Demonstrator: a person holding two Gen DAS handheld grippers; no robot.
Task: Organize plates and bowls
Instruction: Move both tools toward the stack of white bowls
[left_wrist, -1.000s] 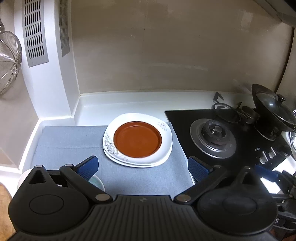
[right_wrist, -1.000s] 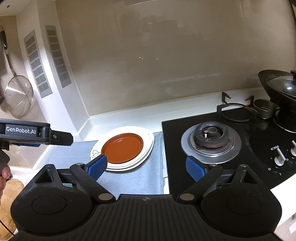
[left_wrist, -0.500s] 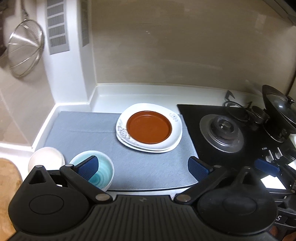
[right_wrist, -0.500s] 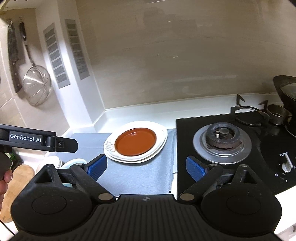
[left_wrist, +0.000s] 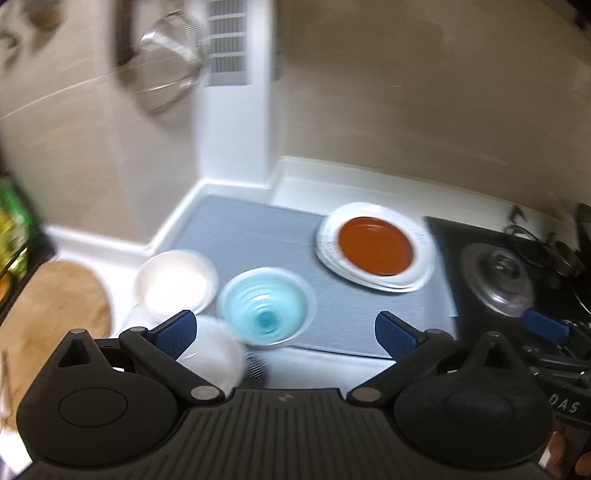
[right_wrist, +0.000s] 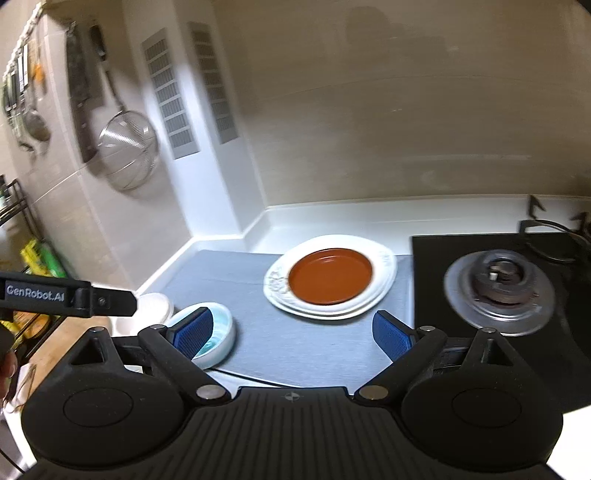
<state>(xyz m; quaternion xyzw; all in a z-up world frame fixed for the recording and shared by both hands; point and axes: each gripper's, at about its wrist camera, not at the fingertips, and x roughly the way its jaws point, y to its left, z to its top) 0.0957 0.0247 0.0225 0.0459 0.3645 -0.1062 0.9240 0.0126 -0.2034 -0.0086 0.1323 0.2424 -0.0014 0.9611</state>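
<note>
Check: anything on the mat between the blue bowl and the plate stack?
Nothing: bare grey mat separates blue bowl from plate stack, clearest in the right wrist view.

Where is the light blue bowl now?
In both wrist views the light blue bowl sits on the near left part of the grey mat, just right of a white bowl and left of the stacked plates.

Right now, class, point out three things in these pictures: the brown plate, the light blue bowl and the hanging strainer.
brown plate (right_wrist: 330, 276), right wrist view, flat centre.
light blue bowl (left_wrist: 266, 307), left wrist view, inner wall.
hanging strainer (right_wrist: 127, 150), right wrist view, mesh.
</note>
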